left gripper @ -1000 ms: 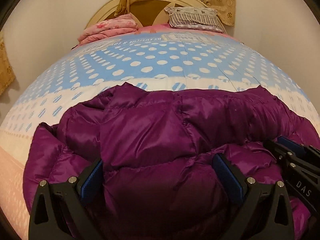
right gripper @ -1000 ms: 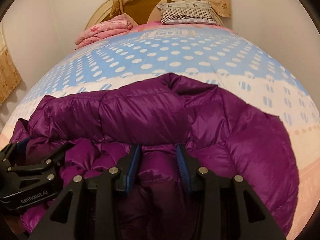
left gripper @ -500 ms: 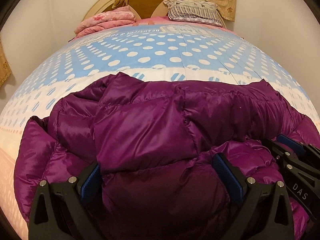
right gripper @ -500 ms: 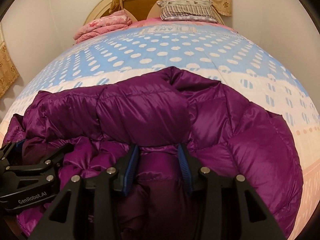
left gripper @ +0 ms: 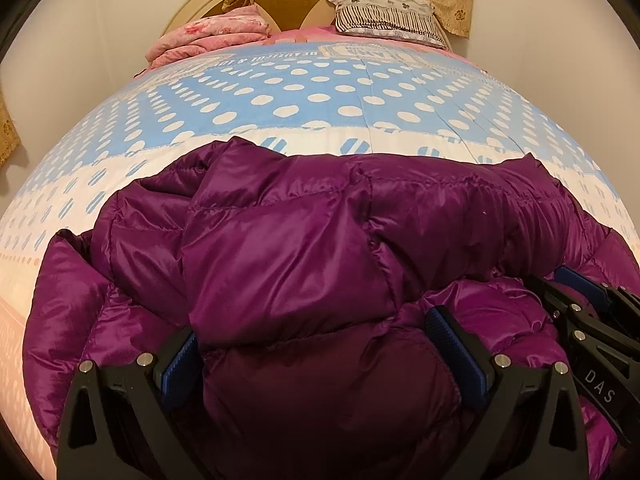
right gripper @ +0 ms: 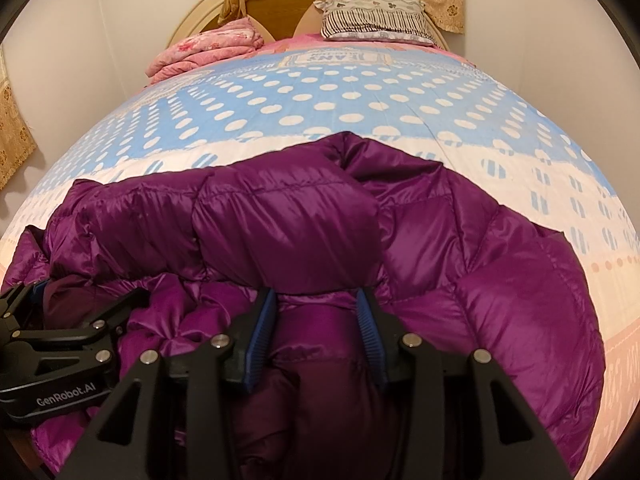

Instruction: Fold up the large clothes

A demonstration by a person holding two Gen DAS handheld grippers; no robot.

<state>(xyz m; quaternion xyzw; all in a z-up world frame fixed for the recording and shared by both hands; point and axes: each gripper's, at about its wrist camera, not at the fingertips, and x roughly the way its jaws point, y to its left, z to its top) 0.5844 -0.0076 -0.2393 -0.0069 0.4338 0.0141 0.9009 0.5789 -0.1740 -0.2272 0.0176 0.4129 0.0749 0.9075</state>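
A puffy purple down jacket (left gripper: pixel 288 248) lies bunched on the near part of the bed; it also fills the right wrist view (right gripper: pixel 288 228). My left gripper (left gripper: pixel 316 344) has its jaws wide apart, with a thick fold of the jacket between the blue pads (left gripper: pixel 456 352). My right gripper (right gripper: pixel 316 320) has its jaws closer together, pinching a roll of the jacket between its blue pads (right gripper: pixel 262 332). The right gripper (left gripper: pixel 592 328) shows at the right edge of the left wrist view. The left gripper (right gripper: pixel 60 340) shows at the left edge of the right wrist view.
The bed cover (left gripper: pixel 304 96) is blue with white dots, white and pink nearer me. A folded pink quilt (left gripper: pixel 208 36) and a striped pillow (left gripper: pixel 384 16) lie at the headboard (left gripper: pixel 288 4). White walls stand close on both sides.
Both grippers have moved forward and a little lower with the jacket fold. The upper layer has rolled further toward the headboard. The jaw gaps look the same.
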